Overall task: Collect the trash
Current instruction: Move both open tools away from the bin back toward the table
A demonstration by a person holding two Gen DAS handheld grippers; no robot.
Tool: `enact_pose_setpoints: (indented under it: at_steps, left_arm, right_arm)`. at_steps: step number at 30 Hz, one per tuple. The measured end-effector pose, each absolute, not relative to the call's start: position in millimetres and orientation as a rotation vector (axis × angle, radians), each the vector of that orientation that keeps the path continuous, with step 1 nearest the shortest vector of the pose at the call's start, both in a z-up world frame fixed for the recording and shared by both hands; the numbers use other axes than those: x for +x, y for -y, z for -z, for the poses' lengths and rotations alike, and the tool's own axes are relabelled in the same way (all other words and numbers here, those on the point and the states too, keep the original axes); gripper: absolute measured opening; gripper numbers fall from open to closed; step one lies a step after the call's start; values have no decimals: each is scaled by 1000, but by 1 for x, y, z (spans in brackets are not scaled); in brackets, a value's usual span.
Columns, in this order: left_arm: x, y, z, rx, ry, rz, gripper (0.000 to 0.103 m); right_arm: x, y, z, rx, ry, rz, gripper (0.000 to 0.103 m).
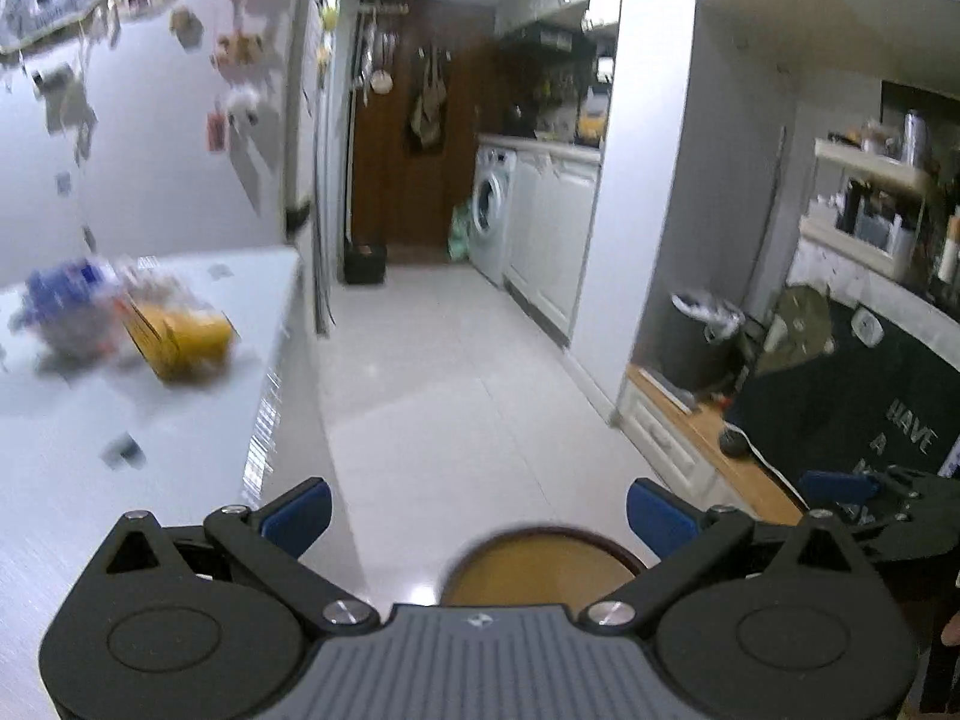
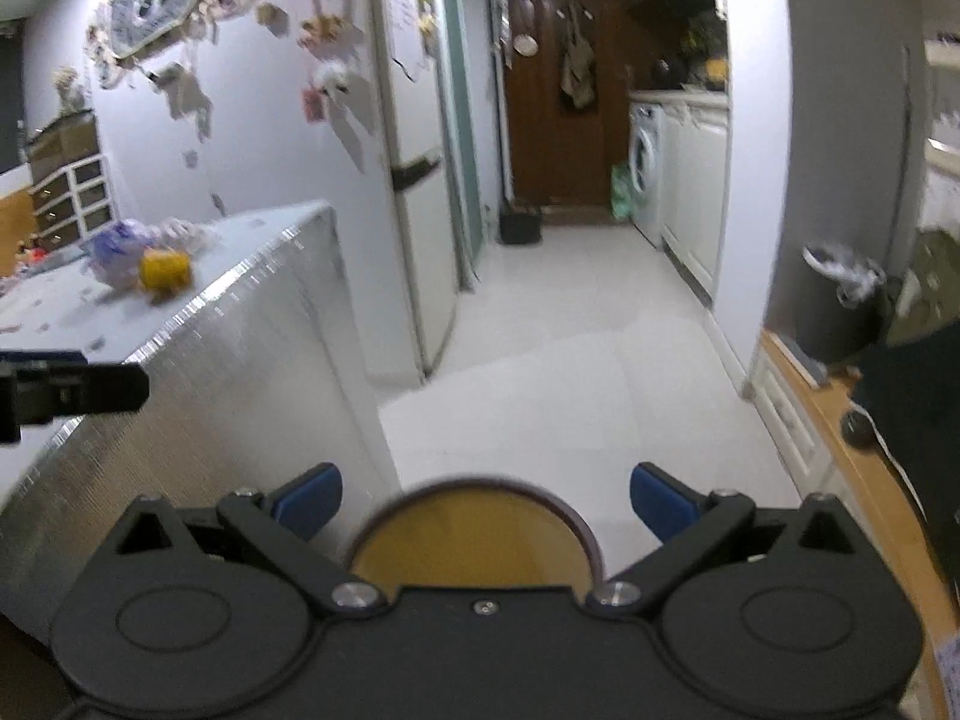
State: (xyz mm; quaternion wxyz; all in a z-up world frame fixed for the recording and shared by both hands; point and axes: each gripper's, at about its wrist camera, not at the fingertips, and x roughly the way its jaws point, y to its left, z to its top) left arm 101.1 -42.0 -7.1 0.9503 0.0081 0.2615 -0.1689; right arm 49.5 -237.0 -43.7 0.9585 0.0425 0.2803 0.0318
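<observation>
A brown wooden door closed the far end of the corridor at upper centre, bags hanging on it. A white washing machine stood right of centre beside white cabinets. A tall refrigerator occupied centre-left, its wall dotted with blurred decorations. Pale floor tiles filled the middle. A round wooden stool sat at bottom centre.

The trash heap on the worktop is a motion-blurred smear, blue and yellow, its items unreadable. The round stool sits half hidden behind the right gripper's body. The bin is blurred too.
</observation>
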Motion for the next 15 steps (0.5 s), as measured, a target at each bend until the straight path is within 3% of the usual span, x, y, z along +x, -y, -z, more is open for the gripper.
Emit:
enact_pose_setpoints:
  at_steps: [15]
  left_arm:
    - [191, -82, -42, 17, -430, 93, 103]
  right_arm:
    - [116, 136, 4, 12, -460, -233, 103]
